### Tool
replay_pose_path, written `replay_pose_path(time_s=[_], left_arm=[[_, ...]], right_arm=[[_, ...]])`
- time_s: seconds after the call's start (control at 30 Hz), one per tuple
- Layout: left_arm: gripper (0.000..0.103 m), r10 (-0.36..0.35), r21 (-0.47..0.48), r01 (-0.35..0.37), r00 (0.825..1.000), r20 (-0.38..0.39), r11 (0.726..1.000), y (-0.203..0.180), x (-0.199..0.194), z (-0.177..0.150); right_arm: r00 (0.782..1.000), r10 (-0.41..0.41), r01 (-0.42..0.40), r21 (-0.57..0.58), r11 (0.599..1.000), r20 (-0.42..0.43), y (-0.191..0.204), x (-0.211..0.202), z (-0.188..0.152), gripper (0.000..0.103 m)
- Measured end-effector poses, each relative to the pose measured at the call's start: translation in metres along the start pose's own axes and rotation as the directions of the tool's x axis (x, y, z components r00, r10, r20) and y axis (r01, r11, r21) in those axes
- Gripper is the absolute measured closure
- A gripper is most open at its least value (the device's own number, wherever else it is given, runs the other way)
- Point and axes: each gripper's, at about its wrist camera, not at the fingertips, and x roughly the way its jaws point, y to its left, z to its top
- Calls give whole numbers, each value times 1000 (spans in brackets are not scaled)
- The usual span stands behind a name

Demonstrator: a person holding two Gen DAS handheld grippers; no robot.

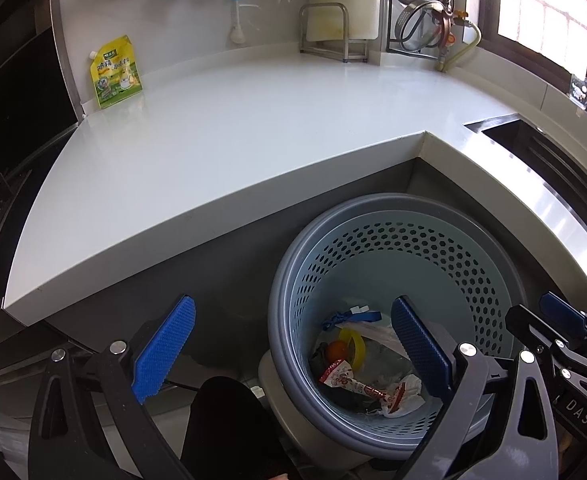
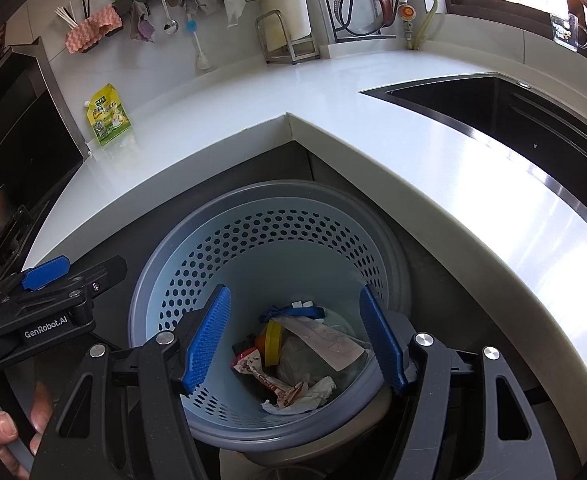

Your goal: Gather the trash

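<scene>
Both the left gripper [image 1: 293, 344] and right gripper [image 2: 299, 338] hover with jaws spread wide, empty, above the perforated blue waste basket [image 2: 253, 240].

Domestic kitchen. White L-shaped worktop [image 2: 373, 168] as landmark: dark sink [image 2: 493, 116] set into its right arm; hob at its left end; rail of hanging cloths and ladle [image 2: 167, 12] on wall behind; yellow seasoning pouch [image 2: 107, 116] standing at its back left; steamer rack [image 1: 425, 4] in far corner.
</scene>
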Motion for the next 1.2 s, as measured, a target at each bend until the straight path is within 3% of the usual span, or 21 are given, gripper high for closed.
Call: replay_pose_path(time_s=[1.2], left_arm=[[6,-20,-2,20,1000,-24,1000,-2,5,-1]], right_arm=[[1000,-1,1,6,1000,-2,0,1,-2,39]])
